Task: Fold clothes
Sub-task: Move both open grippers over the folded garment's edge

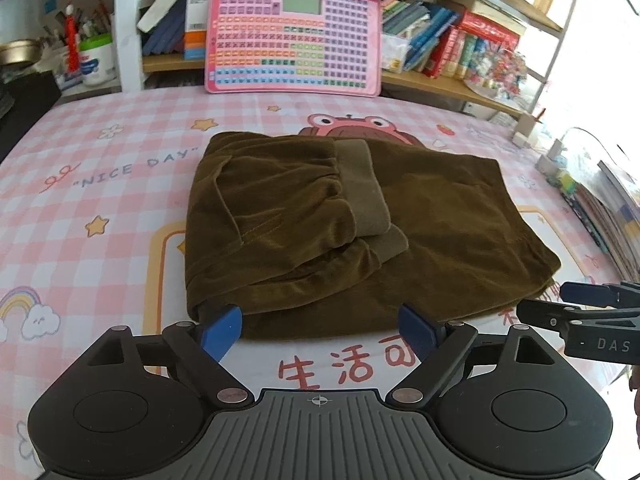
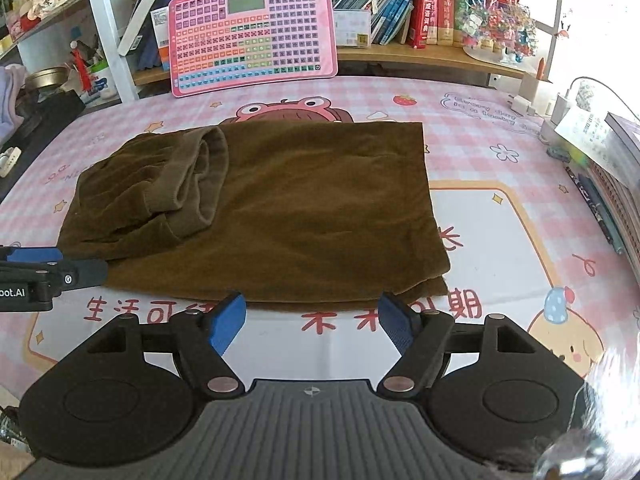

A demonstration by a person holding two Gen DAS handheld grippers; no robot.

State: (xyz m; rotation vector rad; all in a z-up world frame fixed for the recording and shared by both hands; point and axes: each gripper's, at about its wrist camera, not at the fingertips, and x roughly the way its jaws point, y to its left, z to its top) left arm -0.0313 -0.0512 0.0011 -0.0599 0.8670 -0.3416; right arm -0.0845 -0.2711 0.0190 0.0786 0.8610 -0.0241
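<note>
Trousers, brown velvety fabric, soft, limp, light: lying folded in layers on the pink-checked table, cuffs on top. Best gripped at near doubled edge. Left tool and right tool spread wide, holding nothing.

Your left wrist camera sat low behind the left gripper, looking forward along its spread blue fingers across the pink checked table cover toward the bookshelf. It was close to the near edge of the folded brown trousers, slightly left of their middle. Your right wrist camera looked the same way from behind the right gripper, set further right and just as near. Both views shared the trousers, the pink keyboard toy leaning on the shelf, and the books. Each camera also caught the other gripper at its side edge.
</note>
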